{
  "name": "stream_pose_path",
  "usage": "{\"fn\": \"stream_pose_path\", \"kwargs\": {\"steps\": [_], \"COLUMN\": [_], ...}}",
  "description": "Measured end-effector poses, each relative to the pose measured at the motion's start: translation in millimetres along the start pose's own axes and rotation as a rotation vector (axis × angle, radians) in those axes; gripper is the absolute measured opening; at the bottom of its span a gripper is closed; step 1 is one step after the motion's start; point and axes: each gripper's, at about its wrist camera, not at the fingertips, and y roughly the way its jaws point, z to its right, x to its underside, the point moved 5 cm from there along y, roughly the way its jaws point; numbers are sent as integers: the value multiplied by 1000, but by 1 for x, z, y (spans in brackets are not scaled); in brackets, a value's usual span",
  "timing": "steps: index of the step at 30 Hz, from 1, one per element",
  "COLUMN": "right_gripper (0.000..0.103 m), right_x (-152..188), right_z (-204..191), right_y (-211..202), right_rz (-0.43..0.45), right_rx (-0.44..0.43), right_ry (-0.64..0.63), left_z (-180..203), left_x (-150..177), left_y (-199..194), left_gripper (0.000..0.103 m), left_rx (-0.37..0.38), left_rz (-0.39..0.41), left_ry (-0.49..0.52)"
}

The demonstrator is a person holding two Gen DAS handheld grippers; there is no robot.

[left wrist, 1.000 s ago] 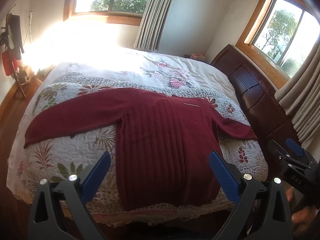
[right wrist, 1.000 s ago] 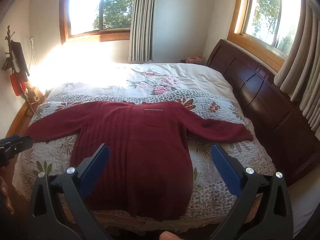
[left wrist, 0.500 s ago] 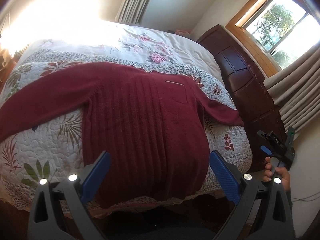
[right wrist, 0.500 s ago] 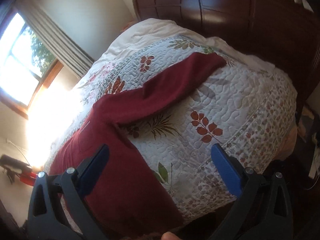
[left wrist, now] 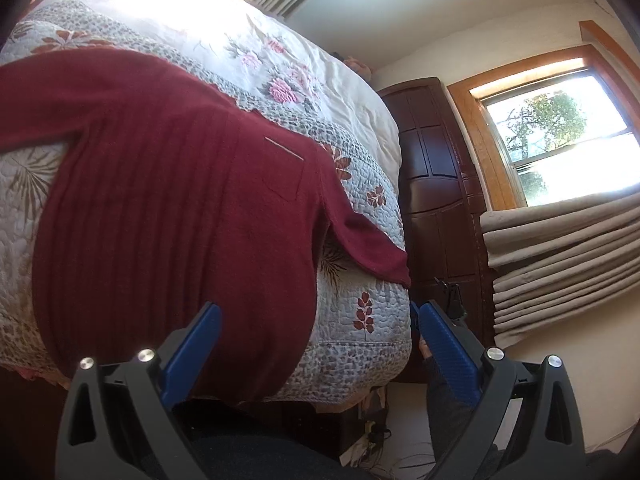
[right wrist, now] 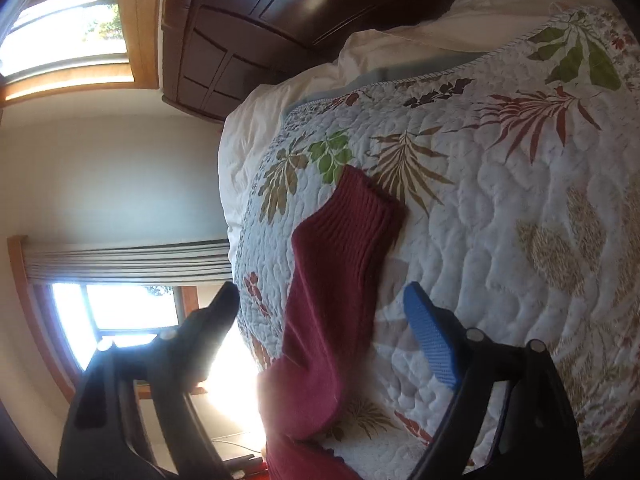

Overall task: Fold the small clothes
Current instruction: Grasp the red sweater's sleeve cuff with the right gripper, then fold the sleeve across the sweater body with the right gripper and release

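Two grippers, both with fingers spread wide apart and holding nothing. Left gripper point(left wrist: 316, 328) poised off the near edge of the bed point(left wrist: 360, 364), aimed at the hem of the dark red sweater point(left wrist: 168, 216), fingers clear of the fabric. Right gripper point(right wrist: 320, 304) rolled steeply sideways, hovering above the quilt point(right wrist: 500, 220) near the bed's right edge, fingers straddling the sweater's right sleeve point(right wrist: 340, 248) just short of the ribbed cuff; contact with the cloth cannot be determined. Sweater spread flat on the quilt, hem hanging over the near edge, right sleeve reaching toward the right edge. Left wrist view only: sweater body with chest pocket, dark wooden headboard point(left wrist: 436, 184), a dark sleeve point(left wrist: 444, 392) behind the right finger. Right wrist view only: cuff ribbing in detail, white bedding point(right wrist: 280, 112) beyond the quilt border.
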Motion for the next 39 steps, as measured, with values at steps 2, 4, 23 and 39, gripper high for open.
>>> {"fn": "stream_pose_path", "kwargs": {"steps": [2, 4, 23, 39], "right_gripper": [67, 66, 9, 9], "right_x": [-13, -23, -44, 97], "right_z": [8, 13, -15, -235], "right_y": [16, 28, 19, -9], "right_rz": [-27, -39, -46, 6], "right_rx": [6, 24, 60, 76], "right_ry": [19, 19, -148, -755], "left_z": [8, 15, 12, -27], "left_x": [3, 4, 11, -56], "left_y": [9, 17, 54, 12], "left_gripper": [99, 99, 99, 99], "left_rx": [-17, -30, -79, 100], "left_rz": [-14, -19, -28, 77], "left_ry": [-21, -38, -162, -211]}}
